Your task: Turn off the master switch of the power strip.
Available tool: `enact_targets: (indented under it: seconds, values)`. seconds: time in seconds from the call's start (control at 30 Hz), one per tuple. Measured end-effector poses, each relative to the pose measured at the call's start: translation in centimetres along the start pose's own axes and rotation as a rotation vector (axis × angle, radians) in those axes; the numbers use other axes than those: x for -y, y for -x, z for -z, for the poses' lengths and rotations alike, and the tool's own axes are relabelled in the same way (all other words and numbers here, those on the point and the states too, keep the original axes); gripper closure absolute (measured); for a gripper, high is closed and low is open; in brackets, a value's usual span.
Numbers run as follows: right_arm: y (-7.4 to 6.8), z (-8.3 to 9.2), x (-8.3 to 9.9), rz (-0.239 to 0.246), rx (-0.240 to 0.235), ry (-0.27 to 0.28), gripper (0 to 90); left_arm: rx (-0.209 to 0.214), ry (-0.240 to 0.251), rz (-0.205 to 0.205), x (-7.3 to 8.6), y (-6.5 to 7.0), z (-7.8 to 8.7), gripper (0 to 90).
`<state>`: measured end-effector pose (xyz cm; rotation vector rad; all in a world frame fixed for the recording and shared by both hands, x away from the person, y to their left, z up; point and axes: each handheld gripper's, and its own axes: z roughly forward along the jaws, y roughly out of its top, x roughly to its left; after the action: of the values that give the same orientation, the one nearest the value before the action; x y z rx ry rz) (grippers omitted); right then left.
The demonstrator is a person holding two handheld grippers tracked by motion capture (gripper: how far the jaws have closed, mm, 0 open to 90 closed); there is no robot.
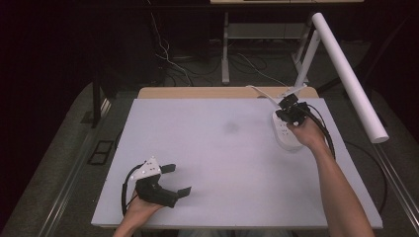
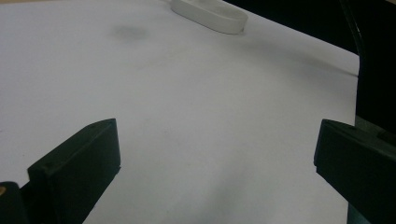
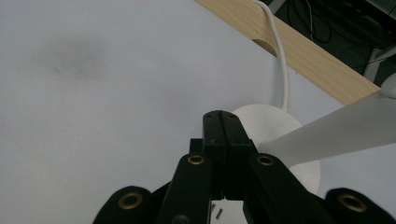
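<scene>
The right gripper (image 1: 288, 109) has its two black jaws pressed together with nothing between them, and in the right gripper view their joined tip (image 3: 223, 126) sits over the round white lamp base (image 3: 280, 128). In the high view this base (image 1: 285, 133) stands near the far right part of the white table (image 1: 212, 163), with the right hand (image 1: 305, 132) just behind the gripper and touching or almost touching the base. It looks as if the closed tip is used to press a control on top of the base, though the button itself is hidden under the jaws, so I cannot tell if contact is already made. To do this well, I think the push should go straight down and be short and gentle, because a sideways push could slide the light base on the smooth surface or tip the long white lamp arm (image 1: 348, 74) that leans out to the right. The white cable (image 3: 279, 51) goes from the base over the wooden table edge (image 3: 299, 51), and it should not be pulled. The left gripper (image 1: 165, 182) rests near the front left corner, well apart from the lamp, with its jaws wide apart and empty; it could stay there or come to steady the base.
</scene>
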<state>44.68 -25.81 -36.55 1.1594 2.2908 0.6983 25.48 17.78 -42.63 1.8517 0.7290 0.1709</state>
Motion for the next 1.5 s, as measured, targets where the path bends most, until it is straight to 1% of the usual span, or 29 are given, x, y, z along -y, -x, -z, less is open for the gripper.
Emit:
enact_targets:
  seconds: [0.03, 0.07, 0.1, 0.13, 0.17, 0.27, 0.33, 0.37, 0.4, 0.43, 0.47, 0.53, 0.57, 0.6, 0.63, 0.67, 0.73, 0.77, 0.8, 0.83, 0.87, 0.9, 0.97, 1.0, 1.07, 1.17, 1.27, 1.33, 1.5]
  values:
    - [-0.3, 0.8, 0.0, -0.014, -0.012, 0.010, 88.9, -0.001, 0.001, -0.001, 0.0, 0.0, 0.0, 0.0]
    - [-0.4, 1.1, 0.0, -0.012, -0.015, 0.022, 85.3, -0.001, 0.001, -0.001, 0.0, 0.0, 0.0, 0.0]
    - [-0.4, 1.1, 0.0, -0.012, -0.015, 0.022, 85.3, 0.000, 0.000, -0.003, 0.0, 0.0, 0.0, 0.0]
    - [-0.6, 1.7, 0.1, -0.024, -0.008, 0.034, 78.4, 0.000, -0.001, -0.003, 0.0, 0.0, 0.0, 0.0]
    - [-0.8, 2.0, 0.1, -0.032, -0.011, 0.045, 75.1, 0.000, -0.001, -0.003, 0.0, 0.0, 0.0, 0.0]
    - [-1.1, 2.8, 0.4, -0.039, -0.014, 0.062, 60.8, -0.002, -0.004, -0.006, 0.0, -0.1, 0.0, 0.0]
    - [-1.4, 3.5, 0.8, -0.039, -0.018, 0.092, 50.9, -0.005, 0.000, -0.003, 0.0, -0.1, 0.0, 0.0]
    - [-1.4, 3.5, 0.8, -0.039, -0.018, 0.092, 50.9, -0.007, 0.000, -0.004, -0.1, -0.1, 0.0, 0.0]
    - [-1.7, 4.0, 1.2, -0.048, -0.012, 0.114, 41.9, -0.008, -0.001, -0.005, -0.1, -0.2, 0.0, 0.0]
    - [-1.7, 4.0, 1.2, -0.048, -0.012, 0.114, 41.9, -0.008, -0.001, -0.005, -0.1, -0.2, 0.0, 0.0]
    - [-1.9, 4.6, 1.7, -0.064, -0.026, 0.128, 34.7, -0.008, -0.002, -0.007, -0.1, -0.2, -0.1, 0.0]
    - [-2.0, 5.2, 2.2, -0.082, -0.051, 0.147, 26.2, -0.008, -0.003, -0.006, -0.1, -0.1, -0.1, 0.0]
    - [-2.1, 5.5, 2.6, -0.103, -0.081, 0.155, 21.8, -0.008, -0.003, -0.005, -0.1, -0.1, -0.2, 0.0]
    - [-2.1, 5.7, 2.8, -0.112, -0.103, 0.161, 16.6, -0.007, -0.006, -0.007, -0.1, -0.1, -0.2, 0.0]
    - [-2.1, 6.1, 3.3, -0.123, -0.129, 0.172, 13.0, -0.007, -0.008, -0.008, -0.1, -0.1, -0.2, 0.0]
    - [-2.1, 6.3, 3.7, -0.134, -0.141, 0.187, 11.5, -0.007, -0.008, -0.008, -0.1, -0.1, -0.2, 0.0]
    - [-2.2, 6.8, 4.5, -0.157, -0.166, 0.198, 6.5, -0.004, -0.013, -0.009, 0.0, -0.1, -0.3, 0.0]
    - [-2.2, 6.8, 4.5, -0.157, -0.166, 0.198, 6.5, -0.004, -0.013, -0.009, 0.0, -0.1, -0.3, 0.0]
    - [-2.1, 7.2, 5.4, -0.184, -0.201, 0.208, 0.0, -0.003, -0.013, -0.009, 0.0, -0.1, -0.3, 0.0]
    - [-2.1, 7.2, 5.4, -0.184, -0.201, 0.208, 0.0, -0.002, -0.015, -0.010, 0.0, -0.1, -0.4, 0.0]
    - [-2.1, 7.4, 5.8, -0.193, -0.214, 0.211, 0.0, -0.002, -0.014, -0.009, 0.0, -0.1, -0.4, 0.0]
    - [-2.1, 7.8, 6.4, -0.202, -0.215, 0.221, 0.0, -0.003, -0.012, -0.004, 0.0, -0.1, -0.4, 0.0]
    - [-2.1, 8.2, 7.1, -0.221, -0.229, 0.234, 0.0, -0.004, -0.013, -0.005, 0.0, -0.1, -0.4, 0.0]
    - [-2.1, 8.2, 7.1, -0.221, -0.229, 0.234, 0.0, -0.004, -0.012, -0.005, 0.0, -0.1, -0.4, 0.0]
    - [-2.2, 8.5, 7.7, -0.235, -0.232, 0.247, 0.0, -0.005, -0.013, -0.006, -0.1, -0.2, -0.4, 0.0]
    - [-2.6, 9.0, 8.7, -0.239, -0.248, 0.257, 0.0, -0.007, -0.012, -0.005, -0.1, -0.2, -0.5, 0.0]
    - [-2.9, 9.1, 9.1, -0.243, -0.254, 0.262, 0.0, -0.007, -0.013, -0.007, -0.1, -0.1, -0.5, 0.0]
    - [-3.2, 9.3, 9.4, -0.235, -0.255, 0.272, 0.0, -0.008, -0.013, -0.007, -0.1, -0.1, -0.5, 0.0]
    - [-4.4, 9.7, 10.4, -0.235, -0.266, 0.269, 0.0, -0.008, -0.011, -0.005, -0.1, -0.2, -0.5, 0.0]
